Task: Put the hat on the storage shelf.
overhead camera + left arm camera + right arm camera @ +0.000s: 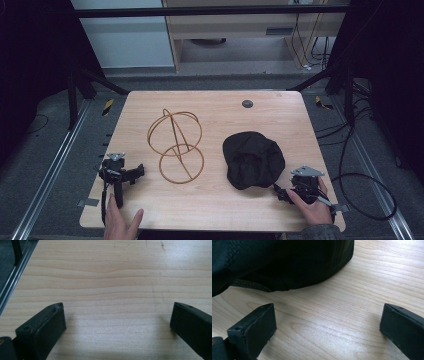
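Near the tabletop's [215,200] front edge, the left hand-held gripper [136,173] and the right hand-held gripper [278,192] rest released, empty. The black cap [252,159] lies just beyond the right one. The wire frame [176,146] stands left of centre.

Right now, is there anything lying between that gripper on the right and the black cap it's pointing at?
Nothing visible. The right gripper has its jaws open on bare table, and the black cap lies just ahead of them. The wire stand sits off on the cap's far side.
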`<control>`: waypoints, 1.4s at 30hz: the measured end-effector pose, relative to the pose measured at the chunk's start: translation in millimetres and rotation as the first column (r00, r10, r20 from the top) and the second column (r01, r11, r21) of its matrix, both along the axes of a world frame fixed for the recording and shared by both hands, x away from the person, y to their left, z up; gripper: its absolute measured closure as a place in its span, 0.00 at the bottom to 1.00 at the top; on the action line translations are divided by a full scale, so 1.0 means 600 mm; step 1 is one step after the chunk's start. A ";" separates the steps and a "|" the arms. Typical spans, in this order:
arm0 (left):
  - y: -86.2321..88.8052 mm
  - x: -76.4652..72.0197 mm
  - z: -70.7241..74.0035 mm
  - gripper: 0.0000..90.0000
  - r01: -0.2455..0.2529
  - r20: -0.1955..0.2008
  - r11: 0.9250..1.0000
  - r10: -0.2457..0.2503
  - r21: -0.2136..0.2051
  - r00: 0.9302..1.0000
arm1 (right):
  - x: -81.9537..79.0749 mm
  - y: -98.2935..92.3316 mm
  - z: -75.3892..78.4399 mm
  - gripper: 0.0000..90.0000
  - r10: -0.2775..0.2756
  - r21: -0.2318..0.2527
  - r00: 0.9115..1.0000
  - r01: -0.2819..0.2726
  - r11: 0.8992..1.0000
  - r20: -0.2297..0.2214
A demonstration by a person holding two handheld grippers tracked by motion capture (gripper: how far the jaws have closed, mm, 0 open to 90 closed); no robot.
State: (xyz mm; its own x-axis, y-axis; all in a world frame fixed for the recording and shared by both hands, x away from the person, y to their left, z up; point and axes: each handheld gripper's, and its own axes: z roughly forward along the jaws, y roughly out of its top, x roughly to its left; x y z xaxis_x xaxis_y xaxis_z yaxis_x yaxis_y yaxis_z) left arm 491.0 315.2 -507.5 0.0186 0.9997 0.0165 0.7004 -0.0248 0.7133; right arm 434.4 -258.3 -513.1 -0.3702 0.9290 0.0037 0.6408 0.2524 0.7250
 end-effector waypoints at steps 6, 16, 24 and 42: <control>0.001 -0.001 0.000 0.00 0.007 -0.001 1.000 -0.007 -0.001 1.000 | 0.000 0.000 0.005 0.07 -0.017 0.014 1.000 0.017 1.000 -0.012; 0.006 0.013 0.000 0.00 0.060 -0.001 0.998 -0.060 0.000 0.998 | -0.046 0.024 0.108 0.13 -0.041 -0.014 0.999 0.042 0.999 0.016; 0.001 0.018 0.000 0.00 0.049 0.000 0.999 -0.049 -0.001 0.999 | -0.078 0.066 0.186 0.17 -0.025 -0.036 0.998 0.027 0.999 0.061; -0.004 0.011 0.000 0.00 0.059 -0.002 0.998 -0.059 -0.002 0.998 | 0.016 0.163 0.211 0.21 -0.002 -0.112 0.996 -0.007 0.994 -0.084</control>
State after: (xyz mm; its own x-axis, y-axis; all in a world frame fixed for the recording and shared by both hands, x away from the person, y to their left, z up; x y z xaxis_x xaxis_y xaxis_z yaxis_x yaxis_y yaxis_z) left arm 497.9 313.1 -507.4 0.0773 0.9969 0.0148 0.6990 -0.0648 0.7122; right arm 444.3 -160.7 -386.3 -0.3751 0.9244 -0.0696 0.6976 0.3309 0.6354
